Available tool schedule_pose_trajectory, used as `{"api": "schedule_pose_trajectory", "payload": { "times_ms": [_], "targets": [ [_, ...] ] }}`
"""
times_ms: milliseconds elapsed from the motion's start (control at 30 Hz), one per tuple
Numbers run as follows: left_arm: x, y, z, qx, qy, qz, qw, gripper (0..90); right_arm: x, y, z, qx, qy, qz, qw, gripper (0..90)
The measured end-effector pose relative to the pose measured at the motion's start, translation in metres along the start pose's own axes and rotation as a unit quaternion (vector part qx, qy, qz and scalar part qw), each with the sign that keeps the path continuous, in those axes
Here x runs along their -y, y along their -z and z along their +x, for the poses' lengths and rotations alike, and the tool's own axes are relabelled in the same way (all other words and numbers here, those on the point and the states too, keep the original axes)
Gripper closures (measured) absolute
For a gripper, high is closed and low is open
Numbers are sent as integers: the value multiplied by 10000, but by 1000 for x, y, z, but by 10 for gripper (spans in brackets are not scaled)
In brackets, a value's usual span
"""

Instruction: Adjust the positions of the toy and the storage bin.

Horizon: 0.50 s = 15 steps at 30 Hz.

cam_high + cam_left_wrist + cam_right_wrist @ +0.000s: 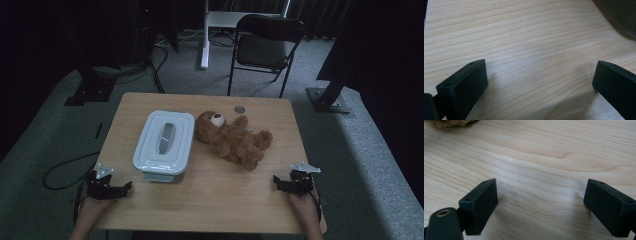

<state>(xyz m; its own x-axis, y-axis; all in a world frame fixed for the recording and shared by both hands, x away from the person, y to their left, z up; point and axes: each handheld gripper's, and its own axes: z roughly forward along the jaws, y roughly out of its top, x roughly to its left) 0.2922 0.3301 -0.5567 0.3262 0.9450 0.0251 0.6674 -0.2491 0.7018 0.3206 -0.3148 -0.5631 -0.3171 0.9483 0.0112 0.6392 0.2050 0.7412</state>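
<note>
While parted, tools [127,186] [276,180] near table [215,200] edges.

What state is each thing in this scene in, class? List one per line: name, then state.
left gripper: open, nothing between the jaws, resting at the table's near edge.
right gripper: open, nothing between the jaws.
storage box: lid on, closed.
teddy bear: lying on its back beside the box.
folding chair: unfolded, nobody on it.
</note>
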Motion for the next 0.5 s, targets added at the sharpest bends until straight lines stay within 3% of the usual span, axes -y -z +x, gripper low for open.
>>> {"api": "schedule_pose_trajectory", "payload": {
  "times_ms": [433, 500],
  "targets": [
    [0, 0, 0, -9, 8, 6, 10000, 6, -2, 0, 0, -39, 64, 99, 9999, 112],
    [0, 0, 0, -9, 9, 5, 10000, 6, -5, 1, -1, -211, -8, 156, 9997, 113]
  ]
}}
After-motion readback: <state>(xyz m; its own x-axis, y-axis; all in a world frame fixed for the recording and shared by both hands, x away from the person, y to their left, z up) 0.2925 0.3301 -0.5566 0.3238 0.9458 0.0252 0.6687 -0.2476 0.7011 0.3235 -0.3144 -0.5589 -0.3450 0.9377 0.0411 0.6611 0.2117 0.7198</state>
